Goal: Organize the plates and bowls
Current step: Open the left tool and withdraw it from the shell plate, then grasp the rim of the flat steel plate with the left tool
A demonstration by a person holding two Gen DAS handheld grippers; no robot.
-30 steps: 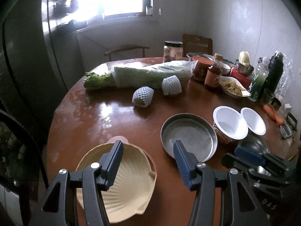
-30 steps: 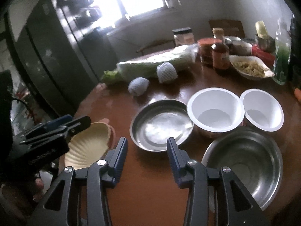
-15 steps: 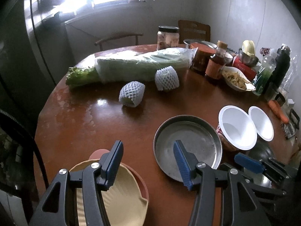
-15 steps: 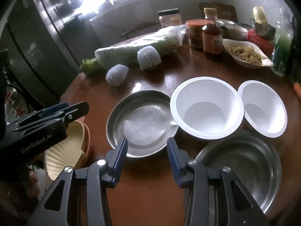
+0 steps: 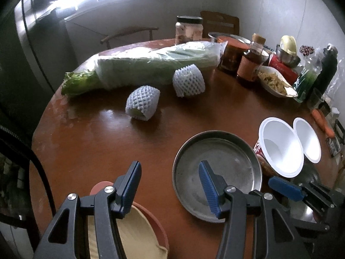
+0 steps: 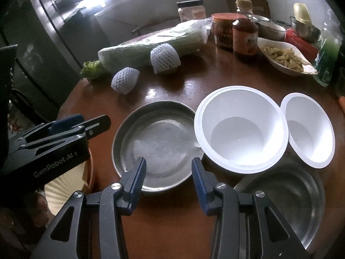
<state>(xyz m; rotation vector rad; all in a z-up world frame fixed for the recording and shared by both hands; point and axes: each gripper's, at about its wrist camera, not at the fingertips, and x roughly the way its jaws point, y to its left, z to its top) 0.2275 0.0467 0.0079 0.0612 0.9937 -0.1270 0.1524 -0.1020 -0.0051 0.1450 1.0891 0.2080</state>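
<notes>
**Steel, paper and cream dishes on the round bench**

Steel makes up two of the dishes: a shallow steel pan at the middle of the brown bench and a deeper steel bowl at the near right, its near rim cut off by the frame and partly hidden behind the right gripper's arm. Two white paper bowls stand side by side just beyond it, the larger one overlapping the pan's right rim in view; red print shows on its outer wall in the left wrist view but is too small to read. At the near left a cream ribbed bowl sits nested in a reddish-brown one, both mostly hidden under the left gripper.

The left gripper hangs with its jaws wide apart and nothing between them, above the bench between the cream bowl and the pan. The right gripper is likewise spread wide and empty, over the pan's near rim. White lettering on the left gripper's body reads "GenRobot.AI".

Farther back lie two fruits in white foam netting and one bagged cabbage. At the far right, bottles and jars crowd together; an orange-labelled sauce bottle carries print that cannot be made out. One white dish of yellowish food sits beside it.
</notes>
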